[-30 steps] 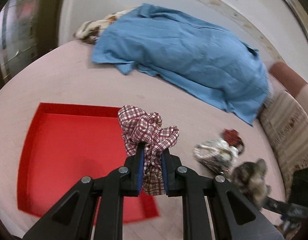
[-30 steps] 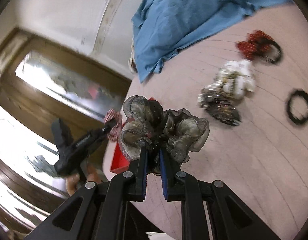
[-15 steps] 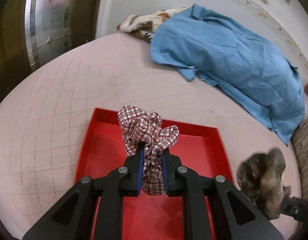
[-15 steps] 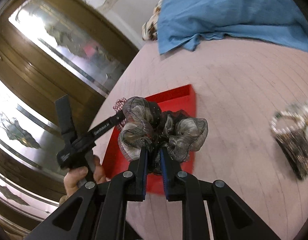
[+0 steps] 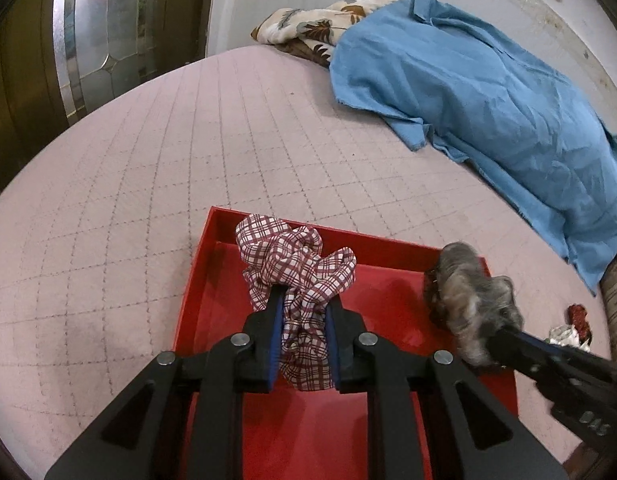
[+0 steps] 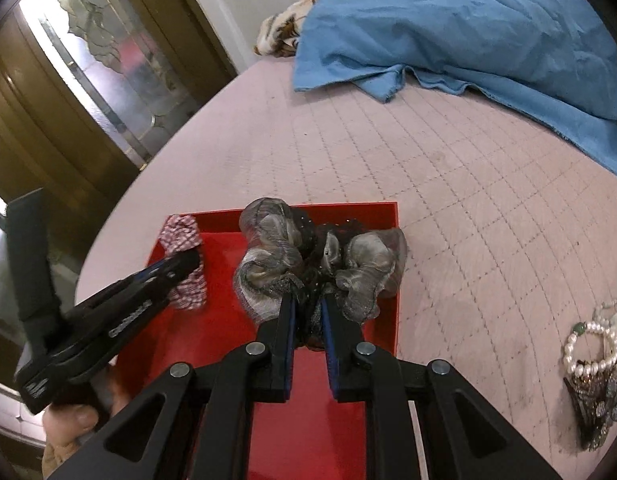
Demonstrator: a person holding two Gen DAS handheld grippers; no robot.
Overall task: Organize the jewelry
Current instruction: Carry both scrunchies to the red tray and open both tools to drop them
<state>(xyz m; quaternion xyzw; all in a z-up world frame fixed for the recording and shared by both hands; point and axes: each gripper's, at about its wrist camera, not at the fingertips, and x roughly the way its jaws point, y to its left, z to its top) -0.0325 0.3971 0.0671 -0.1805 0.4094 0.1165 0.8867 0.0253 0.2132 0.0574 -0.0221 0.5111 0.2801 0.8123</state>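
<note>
Here, farthest left in the right wrist view, a hand (image 6: 74, 420) grips the handle of the left gripper (image 5: 304, 312), which reaches in over the left part of the red tray (image 6: 372, 212). Its jaws are opening, yet the red-and-white plaid scrunchie (image 5: 296, 264) is between the blue pads (image 5: 277, 332) and both pads touch its fabric; the ruffled bulk bunches above the fingertips and a fold hangs down between the jaws. The scrunchie hangs over the tray's floor, near the far left corner; whether it touches the floor I cannot tell.

Next to the right, the right gripper (image 6: 308, 308) is clamped on a grey-and-black sheer scrunchie (image 6: 320, 256), jaws only narrowly apart with the dark middle of the fabric pinched between the pads (image 6: 289, 320). Its shimmering ruffles spread to either side above the fingertips, over the right half of the tray, close to the far right corner. In the left wrist view this scrunchie (image 5: 468, 300) looks blurred at the tray's right wall (image 5: 504, 380).

The tray lies on a pink quilted bedcover (image 5: 148, 160). Further right on the cover, well apart from the tray, sits a heap of jewelry (image 6: 596, 368) with a pearl string and dark sequined pieces. Behind, a blue cloth (image 5: 488, 92) is draped along the far side, partly over a floral cloth (image 5: 308, 28).
</note>
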